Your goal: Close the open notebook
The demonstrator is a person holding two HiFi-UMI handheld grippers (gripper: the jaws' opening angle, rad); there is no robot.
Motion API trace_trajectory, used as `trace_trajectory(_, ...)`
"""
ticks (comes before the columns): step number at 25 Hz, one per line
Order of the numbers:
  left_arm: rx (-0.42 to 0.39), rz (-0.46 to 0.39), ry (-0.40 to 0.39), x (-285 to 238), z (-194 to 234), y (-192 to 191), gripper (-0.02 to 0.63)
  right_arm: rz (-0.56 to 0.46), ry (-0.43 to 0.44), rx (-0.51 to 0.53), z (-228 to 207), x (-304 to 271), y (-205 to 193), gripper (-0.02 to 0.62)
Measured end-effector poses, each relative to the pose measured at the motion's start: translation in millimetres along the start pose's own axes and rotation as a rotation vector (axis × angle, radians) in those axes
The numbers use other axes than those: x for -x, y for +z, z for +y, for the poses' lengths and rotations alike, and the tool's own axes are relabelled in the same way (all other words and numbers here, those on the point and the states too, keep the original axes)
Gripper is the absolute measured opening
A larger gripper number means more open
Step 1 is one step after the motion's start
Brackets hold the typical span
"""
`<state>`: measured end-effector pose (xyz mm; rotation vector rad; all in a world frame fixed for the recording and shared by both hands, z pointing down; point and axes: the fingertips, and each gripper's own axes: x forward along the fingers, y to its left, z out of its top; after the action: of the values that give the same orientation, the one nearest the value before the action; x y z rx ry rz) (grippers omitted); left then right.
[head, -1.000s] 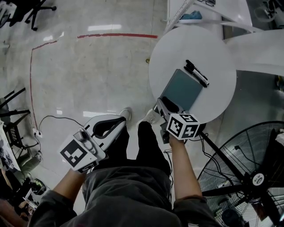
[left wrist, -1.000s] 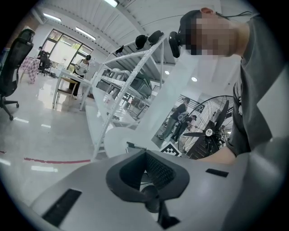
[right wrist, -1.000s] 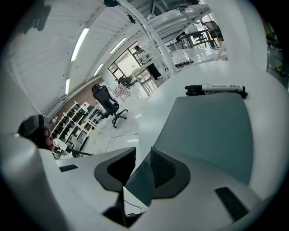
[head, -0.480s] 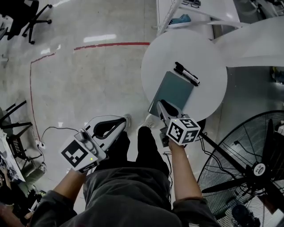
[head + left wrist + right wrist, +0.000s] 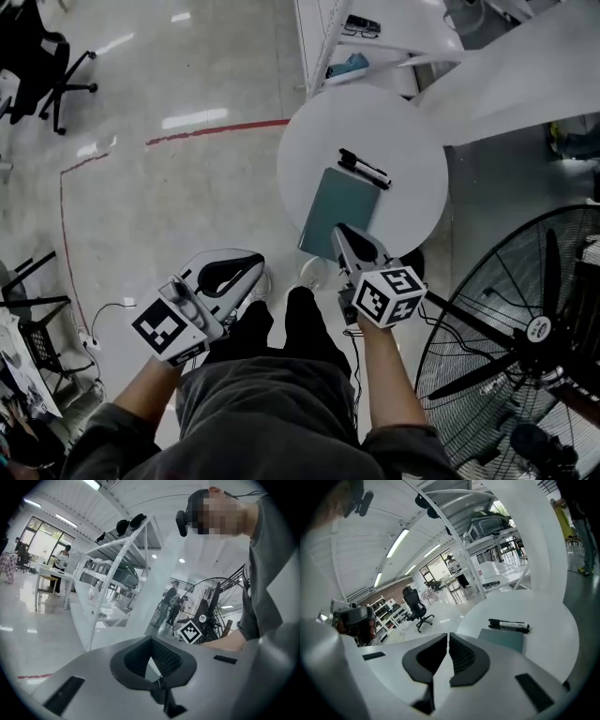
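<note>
The notebook (image 5: 342, 208) lies flat with its teal cover already shut on the round white bench (image 5: 309, 141), two markers (image 5: 364, 169) just beyond it. It looks thin, light and fairly stiff with a smooth cover, so it is probably best pinched at a free cover edge. The head view shows all of it. The right gripper view shows only a strip past the right tongs (image 5: 446, 637), which have just been closing and stand nearly together on nothing, while the left gripper view shows the left tongs (image 5: 150, 641) tip to tip and empty.

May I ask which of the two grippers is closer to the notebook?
The right gripper, jaws just closed on nothing, over the notebook's near edge; the left gripper is over the floor.
</note>
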<state>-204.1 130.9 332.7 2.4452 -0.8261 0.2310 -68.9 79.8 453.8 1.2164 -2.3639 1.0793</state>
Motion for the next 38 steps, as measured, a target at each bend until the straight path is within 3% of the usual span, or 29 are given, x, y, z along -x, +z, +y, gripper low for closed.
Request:
trace_trajectory(22,-0.162,-0.07,-0.109,15,-79,60,0.008,-0.217,-0.034,0.084,49,127,58,0.021)
trace_trajectory(38,-0.267,-0.126,-0.166,30,-129,71,0.008,-0.318,-0.049,0.097,78,192,57,0.021)
